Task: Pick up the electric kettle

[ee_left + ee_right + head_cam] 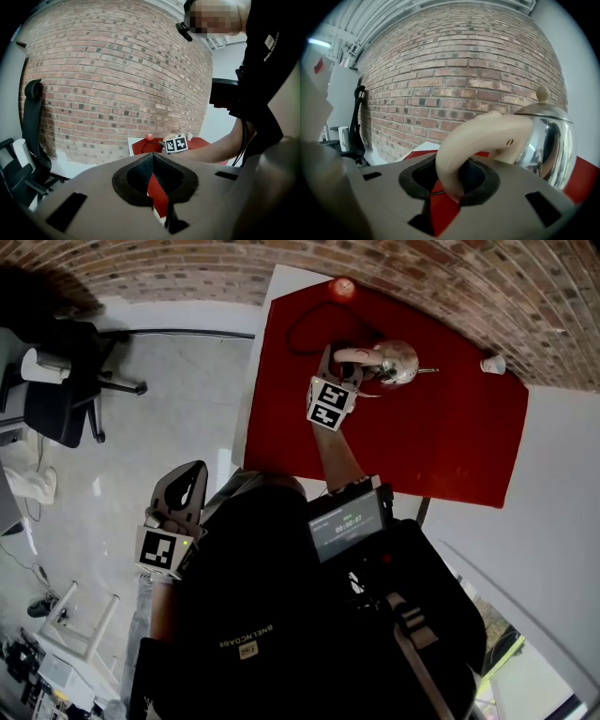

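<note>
right gripper [452,182] clamped on kettle handle [487,133]; electric kettle [401,362] stands on red table [450,451]. left gripper [190,470] closed, empty (down by the hip). risk: smooth curved handle pivots, kettle swings on lift.

A red ball [343,287] is sitting at the far corner of the red table [450,446] by the brick wall [469,277], a white cup [493,364] is standing near the other far corner, and a black chair [66,381] is standing on the pale floor [178,399].

One kettle [401,362], one chair [61,381], two claws [336,356] [190,474]
</note>
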Available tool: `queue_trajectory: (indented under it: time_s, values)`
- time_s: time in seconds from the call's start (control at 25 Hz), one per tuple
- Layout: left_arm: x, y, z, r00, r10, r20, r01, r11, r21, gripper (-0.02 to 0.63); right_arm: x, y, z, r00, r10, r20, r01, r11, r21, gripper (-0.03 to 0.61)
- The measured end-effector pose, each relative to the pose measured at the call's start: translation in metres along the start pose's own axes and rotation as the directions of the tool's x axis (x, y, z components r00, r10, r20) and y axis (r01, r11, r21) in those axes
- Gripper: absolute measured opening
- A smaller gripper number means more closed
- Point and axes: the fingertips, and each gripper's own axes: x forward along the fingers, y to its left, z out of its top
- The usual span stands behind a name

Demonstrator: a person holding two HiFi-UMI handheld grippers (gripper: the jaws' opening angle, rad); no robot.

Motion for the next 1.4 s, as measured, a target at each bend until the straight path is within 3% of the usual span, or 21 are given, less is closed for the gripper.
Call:
queue_trajectory:
  time_s: [0.56,0.8,1.04,1.4]
  values:
    - [0.001,0.002,0.002,1.0,-0.019,0.002,0.019,1.0,0.016,0.006,-0.007,-0.015,0.016,0.999,-0.026,0.031,0.027,0.999,-0.03,0.132]
    - [-0.001,0.001,0.0,1.0,-0.025,0.011,0.025,0.999,0.028,0.007,-0.014,-0.016,0.04,0.995,-0.01,0.098,0.016,0.998,-0.064,0.141]
    - [-0.002,-0.002,0.003,1.0,-0.019,0.011,0.019,1.0,0.021,0.006,-0.019,-0.002,0.068,0.987,0.061,0.148,-0.039,0.988,-0.15,0.141]
    - [-0.001,-0.006,0.008,0.998,-0.027,0.053,0.026,0.999,0.025,0.007,-0.031,0.019,0.11,0.958,0.218,0.186,-0.192,0.97,-0.151,0.144]
